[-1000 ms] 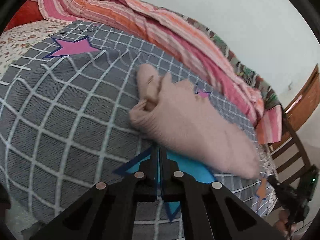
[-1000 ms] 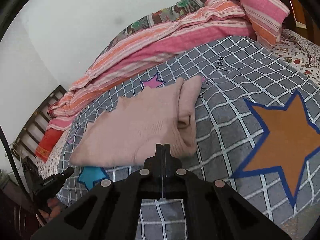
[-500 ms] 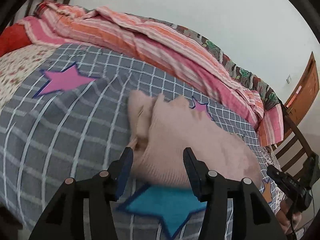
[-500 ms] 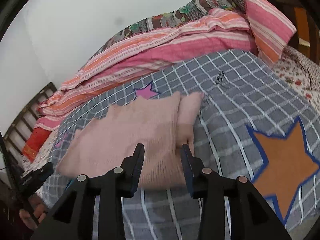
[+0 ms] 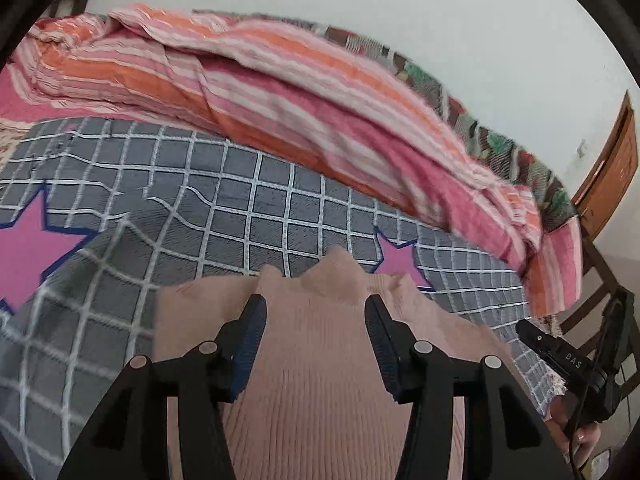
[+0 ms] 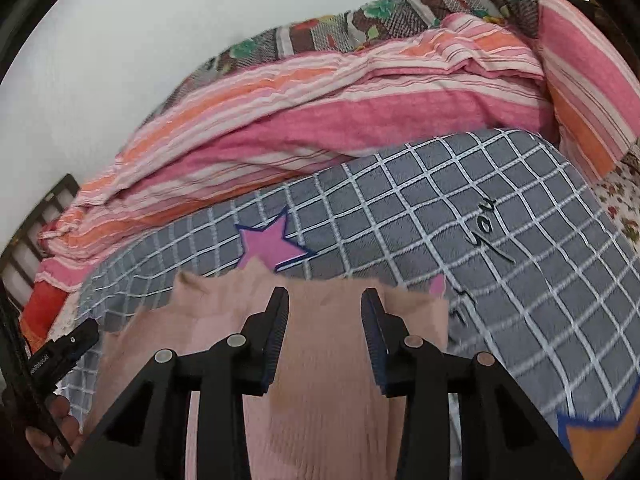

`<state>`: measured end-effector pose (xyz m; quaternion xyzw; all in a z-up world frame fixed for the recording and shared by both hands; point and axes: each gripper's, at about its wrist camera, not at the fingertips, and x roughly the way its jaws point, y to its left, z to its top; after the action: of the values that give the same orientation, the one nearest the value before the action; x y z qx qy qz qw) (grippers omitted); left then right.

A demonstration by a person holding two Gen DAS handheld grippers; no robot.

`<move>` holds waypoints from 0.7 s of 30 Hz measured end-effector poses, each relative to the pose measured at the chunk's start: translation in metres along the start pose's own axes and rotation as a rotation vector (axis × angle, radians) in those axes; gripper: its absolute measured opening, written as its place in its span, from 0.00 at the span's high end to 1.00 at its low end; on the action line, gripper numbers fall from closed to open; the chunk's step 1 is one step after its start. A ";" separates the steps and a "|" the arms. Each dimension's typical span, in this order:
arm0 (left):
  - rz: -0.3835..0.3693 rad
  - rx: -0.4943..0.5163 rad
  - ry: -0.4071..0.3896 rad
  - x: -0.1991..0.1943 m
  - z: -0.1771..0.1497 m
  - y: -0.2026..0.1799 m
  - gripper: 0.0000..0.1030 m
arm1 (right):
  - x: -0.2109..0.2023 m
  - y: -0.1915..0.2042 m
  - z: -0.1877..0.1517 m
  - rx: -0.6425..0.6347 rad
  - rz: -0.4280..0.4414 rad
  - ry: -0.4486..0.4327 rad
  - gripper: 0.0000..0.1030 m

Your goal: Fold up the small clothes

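Across the bed (image 5: 280, 208), a grey checked blanket with star patches carries the work, and a heap of striped pink and orange bedding (image 5: 280, 80) lies along the far side by the wall.

On that blanket lies the task's thing, a pale pink knitted garment (image 5: 320, 380). It is spread flat and already partly folded. Its long axis runs crosswise, from one gripper to the other. One end sits under the left gripper (image 5: 312, 340); the other end sits under the right gripper (image 6: 324, 332).

Both grippers point forward and downward over the garment, toward its far edge. In each wrist view the knit fills the space below and between the fingers, and the far edge lies just beyond the fingertips. Neither hand is clearly nearer; each covers its own end.

State of the jaws:
- Left: parted, nothing gripped. The pads stand clear of the knit on both sides.
- Right: parted, a little narrower, nothing gripped.

Whether the fingertips touch the fabric cannot be told from these views.

Judgement: the coming move depends on the garment lying directly below the parted jaws, so a grasp calls for a descent onto the knit, one gripper per end.
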<state>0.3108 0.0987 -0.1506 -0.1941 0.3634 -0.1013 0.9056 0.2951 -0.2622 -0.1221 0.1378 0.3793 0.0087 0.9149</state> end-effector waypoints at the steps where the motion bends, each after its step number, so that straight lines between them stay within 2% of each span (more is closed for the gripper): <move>1: 0.041 0.007 0.015 0.010 0.001 0.000 0.53 | 0.008 -0.003 -0.001 -0.006 -0.031 0.014 0.64; 4: 0.113 0.016 0.043 0.028 -0.004 0.005 0.56 | 0.023 -0.015 -0.007 0.005 -0.088 0.065 0.64; 7: 0.139 -0.013 0.106 0.045 -0.012 0.015 0.66 | 0.035 -0.028 -0.012 0.038 -0.068 0.118 0.64; 10: 0.147 -0.037 0.085 0.044 -0.016 0.020 0.72 | 0.042 -0.030 -0.015 0.031 -0.063 0.152 0.64; 12: 0.151 -0.047 0.084 0.043 -0.016 0.024 0.81 | 0.045 -0.024 -0.018 -0.003 -0.072 0.160 0.64; 13: 0.148 -0.057 0.085 0.043 -0.017 0.026 0.92 | 0.047 -0.021 -0.019 -0.022 -0.074 0.164 0.64; 14: 0.135 -0.068 0.087 0.043 -0.017 0.029 0.93 | 0.049 -0.018 -0.020 -0.039 -0.075 0.169 0.64; 15: 0.127 -0.087 0.079 0.041 -0.017 0.033 0.93 | 0.050 -0.015 -0.020 -0.050 -0.071 0.169 0.73; 16: 0.126 -0.102 0.062 0.037 -0.018 0.035 0.93 | 0.050 -0.012 -0.020 -0.061 -0.054 0.164 0.92; 19: 0.139 -0.112 -0.004 0.020 -0.016 0.039 0.93 | 0.040 -0.009 -0.016 -0.056 -0.028 0.117 0.94; 21: 0.159 -0.103 -0.010 0.018 -0.016 0.039 0.93 | 0.034 -0.002 -0.012 -0.067 -0.005 0.079 0.94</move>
<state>0.3139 0.1240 -0.1889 -0.2113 0.3777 -0.0090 0.9015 0.3104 -0.2576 -0.1542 0.1054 0.4150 0.0245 0.9034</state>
